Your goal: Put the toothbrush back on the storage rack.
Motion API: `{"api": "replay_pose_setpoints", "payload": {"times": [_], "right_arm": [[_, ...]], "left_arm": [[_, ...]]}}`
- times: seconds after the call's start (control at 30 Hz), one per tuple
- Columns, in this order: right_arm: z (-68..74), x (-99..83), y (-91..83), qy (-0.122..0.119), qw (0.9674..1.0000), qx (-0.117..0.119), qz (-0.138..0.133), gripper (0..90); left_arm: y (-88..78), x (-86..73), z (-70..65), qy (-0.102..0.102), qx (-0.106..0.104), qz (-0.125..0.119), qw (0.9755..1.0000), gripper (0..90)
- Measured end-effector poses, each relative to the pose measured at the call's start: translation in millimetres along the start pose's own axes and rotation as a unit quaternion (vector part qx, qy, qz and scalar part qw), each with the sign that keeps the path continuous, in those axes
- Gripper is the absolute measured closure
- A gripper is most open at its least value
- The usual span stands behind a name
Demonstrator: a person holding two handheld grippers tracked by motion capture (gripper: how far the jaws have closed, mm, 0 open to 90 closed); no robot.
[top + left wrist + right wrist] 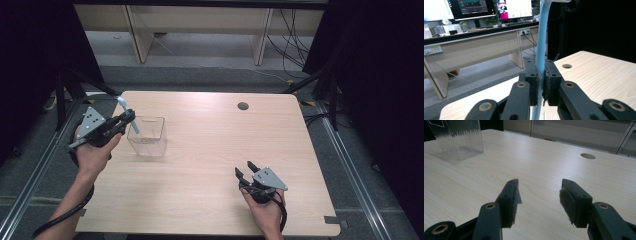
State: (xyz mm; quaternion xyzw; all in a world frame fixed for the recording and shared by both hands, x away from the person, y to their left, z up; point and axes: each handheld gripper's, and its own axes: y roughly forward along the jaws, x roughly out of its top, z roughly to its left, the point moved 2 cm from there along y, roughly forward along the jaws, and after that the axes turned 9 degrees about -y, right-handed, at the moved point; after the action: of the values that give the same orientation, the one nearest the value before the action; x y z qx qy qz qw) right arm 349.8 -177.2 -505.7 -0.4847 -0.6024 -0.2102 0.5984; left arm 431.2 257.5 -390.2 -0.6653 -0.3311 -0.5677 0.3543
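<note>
1. The left gripper [121, 121] is sitting in the left-centre part of the high view, just beside the clear container [146, 136]. Its jaws are closing tight on a light blue stick-like utensil [127, 114], prob. a spoon or toothbrush; the top end is too small to tell.
2. In the left gripper view the light blue utensil [540, 50] is standing almost upright betw. the two black pads, going up out of the top of the frame and down below the jaws.
3. In the high view the lower end of the utensil is pointing to the left rim of the container. Whether it is already inside or only above/behind the wall, one cannot tell.
4. The right gripper [246, 171] is resting low in the lower right-centre of the high view, well apart from the container. In the right gripper view the right gripper [539, 195] is showing its jaws wide apart w/ nothing betw. them, only bare table [544, 165].
5. Progress, as a judgement: pick-up is done, the utensil is being carried at the container; what is left is lowering it in and letting go.
6. Count: 1 utensil, 1 clear container, 2 grippers, 1 table, 1 round cable hole [243, 106] in the upper centre of the tabletop.
</note>
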Motion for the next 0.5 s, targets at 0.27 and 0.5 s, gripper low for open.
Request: {"api": "replay_pose_setpoints", "payload": {"times": [0.27,0.5], "right_arm": [[0.8,0.1,-0.5,0.009,0.9999,-0.001,0.004,48.9],[0.7,-0.5,0.1,0.006,1.0,0.001,0.005,48.9]], "left_arm": [[0.1,-7.1,7.3,-0.003,0.013,0.005,0.9999,82.9],[0.0,-9.0,10.3,0.0,0.018,0.008,0.9998,82.9]]}}
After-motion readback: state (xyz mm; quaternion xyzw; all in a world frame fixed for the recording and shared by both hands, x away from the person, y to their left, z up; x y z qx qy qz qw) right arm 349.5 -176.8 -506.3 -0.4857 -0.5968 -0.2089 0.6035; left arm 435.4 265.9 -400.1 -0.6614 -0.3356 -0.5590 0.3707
